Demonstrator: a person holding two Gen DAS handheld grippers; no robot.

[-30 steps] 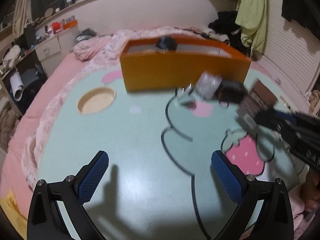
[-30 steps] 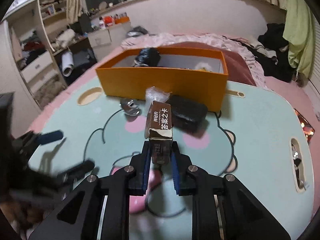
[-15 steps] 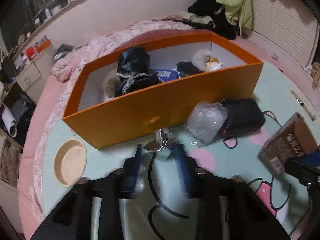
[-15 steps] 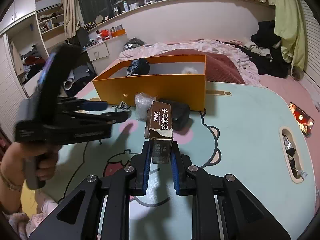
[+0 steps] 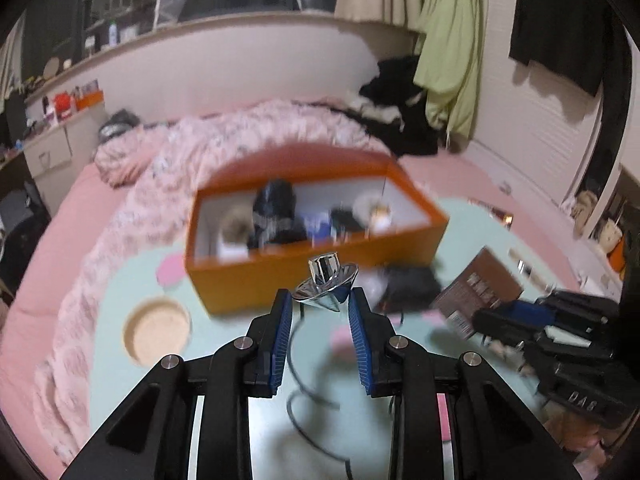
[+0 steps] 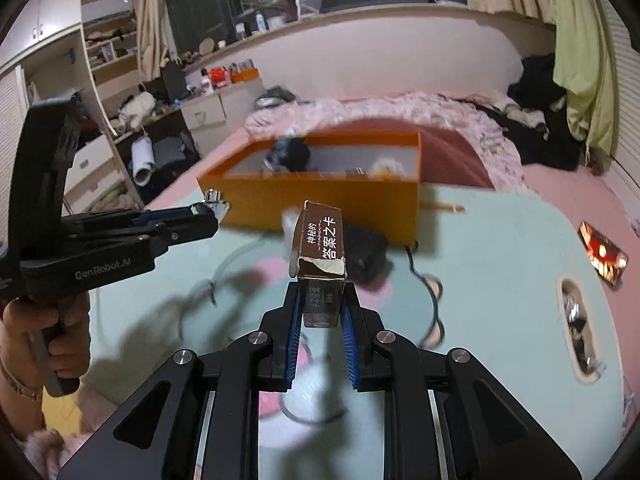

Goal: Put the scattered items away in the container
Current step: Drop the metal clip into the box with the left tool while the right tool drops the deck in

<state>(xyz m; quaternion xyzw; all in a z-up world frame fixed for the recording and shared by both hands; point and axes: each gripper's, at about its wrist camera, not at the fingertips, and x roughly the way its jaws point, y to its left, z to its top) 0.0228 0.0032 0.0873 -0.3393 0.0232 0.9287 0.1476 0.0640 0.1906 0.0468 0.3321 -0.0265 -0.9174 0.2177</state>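
Observation:
My left gripper (image 5: pixel 320 296) is shut on a shiny chrome cone-shaped piece (image 5: pixel 326 282) and holds it in the air in front of the orange box (image 5: pixel 240 284). The box holds a black bag, furry things and other small items. In the right wrist view the left gripper (image 6: pixel 212 210) hangs near the left corner of the orange box (image 6: pixel 280 200). My right gripper (image 6: pixel 322 300) is shut on a brown card box (image 6: pixel 322 248) with white writing, upright above the table. A black pouch (image 5: pixel 412 284) and a clear plastic bag (image 5: pixel 374 286) lie against the box's front.
The mint-green cartoon tabletop has a round cup recess (image 5: pixel 156 330) at the left and an oval slot (image 6: pixel 576 320) at the right. A red flat item (image 6: pixel 604 256) lies at the right edge. Pink bedding lies behind the box. A hand (image 6: pixel 52 332) grips the left tool.
The left gripper went from wide open over the table to shut on the chrome piece beside the box, then rose with it. The right gripper kept hold of the brown card box.

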